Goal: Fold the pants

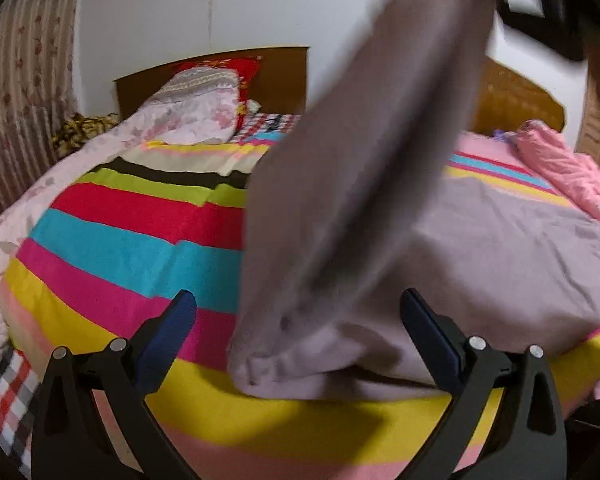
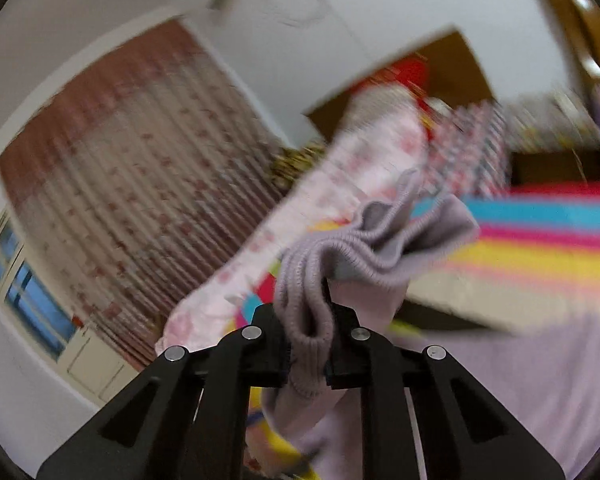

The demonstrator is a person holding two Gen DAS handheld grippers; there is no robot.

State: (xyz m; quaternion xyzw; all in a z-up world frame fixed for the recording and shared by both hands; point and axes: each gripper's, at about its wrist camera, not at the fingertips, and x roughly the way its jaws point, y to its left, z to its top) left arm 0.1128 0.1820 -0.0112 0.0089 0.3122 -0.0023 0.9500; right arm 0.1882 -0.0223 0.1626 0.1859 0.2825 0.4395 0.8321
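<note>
Pants of soft lilac knit fabric (image 1: 480, 240) lie on the near side of the bed's bright striped cover (image 1: 132, 232). Left claw (image 1: 298, 308) hovers spread wide over their near edge, empty. Right claw (image 2: 309, 332) is clamped on a ribbed cuff, lifting one leg up. Farther off, a wooden headboard (image 1: 276, 76).

Lilac pants (image 1: 480, 240), one leg lifted, blurred
</note>
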